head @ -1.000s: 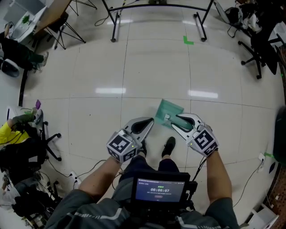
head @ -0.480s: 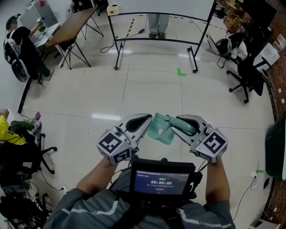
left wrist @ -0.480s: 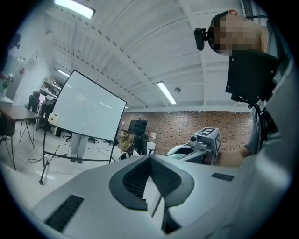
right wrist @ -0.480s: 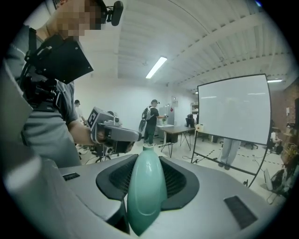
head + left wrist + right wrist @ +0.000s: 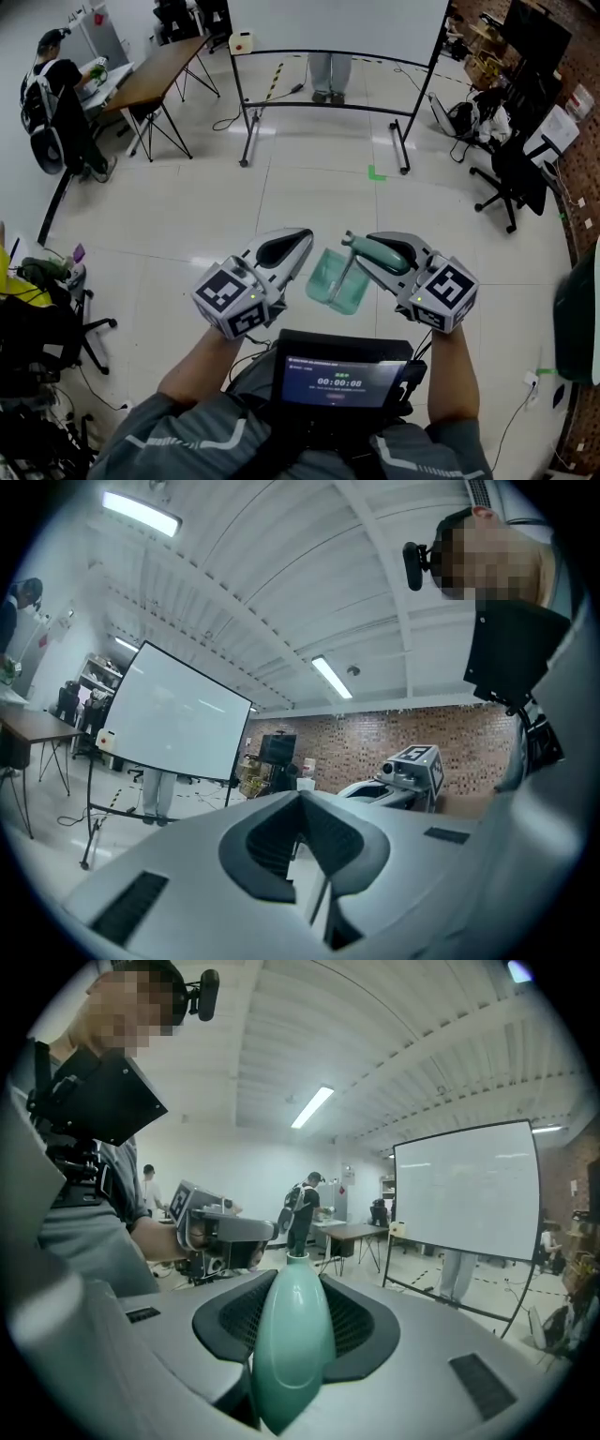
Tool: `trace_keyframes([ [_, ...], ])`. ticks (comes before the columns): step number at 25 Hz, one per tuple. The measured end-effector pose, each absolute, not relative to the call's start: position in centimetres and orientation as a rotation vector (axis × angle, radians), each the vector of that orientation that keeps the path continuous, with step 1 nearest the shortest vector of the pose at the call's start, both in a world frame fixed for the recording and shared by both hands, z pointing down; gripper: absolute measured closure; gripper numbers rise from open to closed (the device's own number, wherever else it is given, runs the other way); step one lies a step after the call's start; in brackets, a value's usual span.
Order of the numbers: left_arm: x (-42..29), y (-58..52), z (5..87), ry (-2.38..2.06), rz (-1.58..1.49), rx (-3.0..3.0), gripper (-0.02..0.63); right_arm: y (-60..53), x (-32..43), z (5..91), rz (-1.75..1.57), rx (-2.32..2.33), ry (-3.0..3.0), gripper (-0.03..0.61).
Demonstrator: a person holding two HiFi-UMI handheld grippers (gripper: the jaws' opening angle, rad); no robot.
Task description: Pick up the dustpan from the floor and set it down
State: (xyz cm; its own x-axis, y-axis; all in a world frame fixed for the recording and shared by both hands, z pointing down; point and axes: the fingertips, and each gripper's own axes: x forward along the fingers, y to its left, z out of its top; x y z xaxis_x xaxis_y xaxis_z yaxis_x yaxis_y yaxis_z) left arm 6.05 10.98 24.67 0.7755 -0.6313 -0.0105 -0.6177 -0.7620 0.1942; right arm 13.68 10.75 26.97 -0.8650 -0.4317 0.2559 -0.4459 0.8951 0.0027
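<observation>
The right gripper (image 5: 294,1283) has its jaws closed on the teal handle of the dustpan (image 5: 292,1344), the handle filling the gap between the dark pads and poking out past the tips. In the head view the right gripper (image 5: 377,251) holds the dustpan (image 5: 336,281) clear of the floor (image 5: 187,216), in front of the person's chest, with the pale green translucent pan hanging below and to the left of the handle. The left gripper (image 5: 286,251) sits just beside the pan at about the same height; whether it touches the pan I cannot tell. Its own view shows the left gripper (image 5: 302,803) with its jaws drawn together and nothing between them. Beyond stand a white screen on a black frame (image 5: 337,23), a brown table (image 5: 155,70) and a green tape mark (image 5: 376,173).
</observation>
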Motion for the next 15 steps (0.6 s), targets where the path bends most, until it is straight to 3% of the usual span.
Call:
trace_keyframes([
  [15, 7.5, 12.3, 24.6, -0.934, -0.014, 2.817, 0.594, 12.2, 14.1, 25.2, 0.074, 0.666, -2.834, 0.423],
])
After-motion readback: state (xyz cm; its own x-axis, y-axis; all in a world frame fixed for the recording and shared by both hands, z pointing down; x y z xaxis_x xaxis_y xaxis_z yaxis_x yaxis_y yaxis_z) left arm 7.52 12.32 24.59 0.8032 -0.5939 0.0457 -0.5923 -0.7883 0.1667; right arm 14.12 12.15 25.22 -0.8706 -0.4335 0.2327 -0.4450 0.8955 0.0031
